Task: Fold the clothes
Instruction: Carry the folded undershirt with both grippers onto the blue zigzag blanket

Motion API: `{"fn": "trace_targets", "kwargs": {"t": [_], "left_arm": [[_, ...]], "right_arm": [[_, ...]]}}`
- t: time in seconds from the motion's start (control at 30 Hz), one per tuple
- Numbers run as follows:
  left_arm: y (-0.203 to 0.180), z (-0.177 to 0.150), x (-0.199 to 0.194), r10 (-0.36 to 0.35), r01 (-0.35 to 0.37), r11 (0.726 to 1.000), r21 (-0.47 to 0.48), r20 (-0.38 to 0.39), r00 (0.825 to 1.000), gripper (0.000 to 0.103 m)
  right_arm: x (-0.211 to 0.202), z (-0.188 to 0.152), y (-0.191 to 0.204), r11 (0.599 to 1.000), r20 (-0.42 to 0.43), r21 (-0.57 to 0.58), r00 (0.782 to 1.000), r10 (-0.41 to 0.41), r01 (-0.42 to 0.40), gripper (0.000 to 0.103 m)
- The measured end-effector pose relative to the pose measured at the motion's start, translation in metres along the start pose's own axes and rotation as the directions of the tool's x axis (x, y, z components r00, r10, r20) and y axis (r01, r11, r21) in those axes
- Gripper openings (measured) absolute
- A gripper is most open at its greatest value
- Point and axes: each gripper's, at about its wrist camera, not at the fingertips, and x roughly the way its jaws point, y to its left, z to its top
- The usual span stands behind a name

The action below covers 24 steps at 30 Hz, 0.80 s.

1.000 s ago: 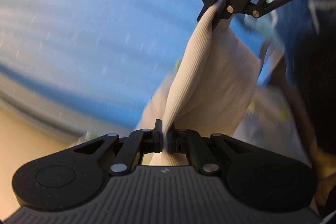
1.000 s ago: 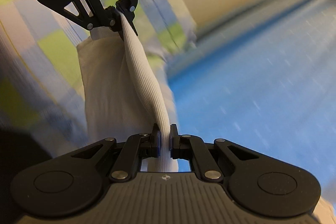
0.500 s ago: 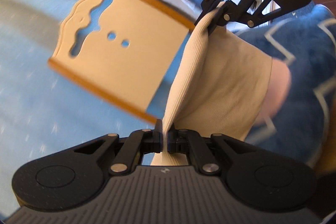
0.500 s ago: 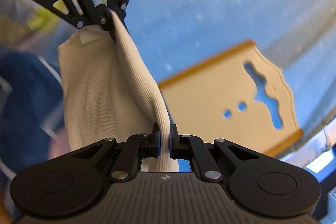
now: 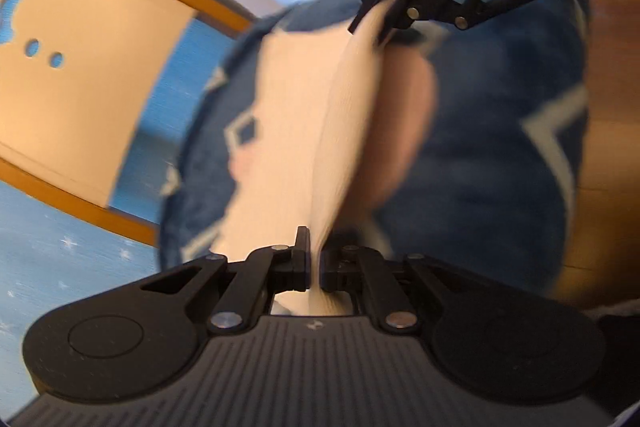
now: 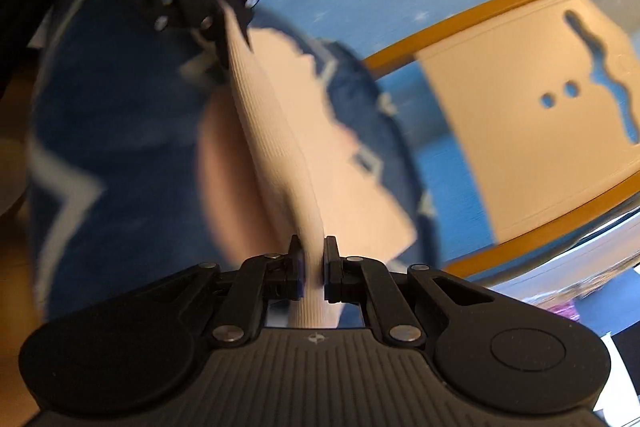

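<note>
The left gripper [image 5: 316,263] has its two black fingers pressed together on one end of a cream ribbed garment [image 5: 344,115], and the cloth is pinched in the narrow slit between them. From this gripper the garment runs forward and a little to the right, as a taut band, up to the right gripper [image 5: 378,17], which is seen at the top of the left wrist view and is also closed on the cloth. So the long axis of the garment goes from one gripper straight to the other.

In the right wrist view it is the same from the other side. The right gripper [image 6: 312,267] is clamped on the cream ribbed garment [image 6: 276,131], and the band goes forward and slightly left to the left gripper [image 6: 230,13] at the top. The held edge is stretched and shows fine parallel ribs along its length. The rest of the cloth hangs loose from this edge as a soft, smooth-looking sheet, blurred in both views.

Behind the garment, beyond the fingers, there is a dark blue rug [image 5: 500,155] with pale zigzag lines, fuzzy in texture. Farther out to the left of the left gripper stands a flat beige board [image 5: 80,75] with an orange-brown rim, a wavy slot and two small round holes. It lies on a light blue surface [image 5: 72,255] with tiny white speckles.
</note>
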Motion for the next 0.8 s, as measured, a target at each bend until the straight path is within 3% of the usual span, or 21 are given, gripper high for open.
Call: {"fn": "trace_targets", "kwargs": {"t": [0.07, 0.13, 0.3, 0.37, 0.8], "left_arm": [[0.000, -0.003, -0.003, 0.013, -0.013, 1.000, -0.020, 0.002, 1.000, 0.006], [-0.001, -0.006, -0.007, 0.027, -0.027, 0.999, -0.018, 0.010, 1.000, 0.007], [-0.013, -0.012, -0.002, 0.040, -0.040, 0.999, 0.017, 0.011, 0.999, 0.006], [-0.022, -0.016, -0.002, 0.037, -0.037, 0.999, 0.024, 0.011, 0.999, 0.003], [-0.020, -0.027, -0.015, 0.004, -0.004, 0.997, -0.077, 0.003, 1.000, 0.006]], "right_arm": [[-0.004, -0.006, 0.007, 1.000, -0.011, -0.011, 1.000, -0.008, 0.008, 0.018], [-0.010, -0.013, 0.013, 1.000, -0.020, -0.015, 1.000, -0.020, 0.019, 0.019], [-0.021, -0.024, 0.021, 1.000, -0.037, -0.015, 0.999, -0.025, 0.024, 0.018], [-0.016, -0.019, 0.012, 1.000, -0.041, 0.008, 0.999, -0.013, 0.013, 0.006], [-0.020, -0.017, 0.011, 0.999, -0.055, 0.043, 0.998, 0.006, -0.003, 0.011]]}}
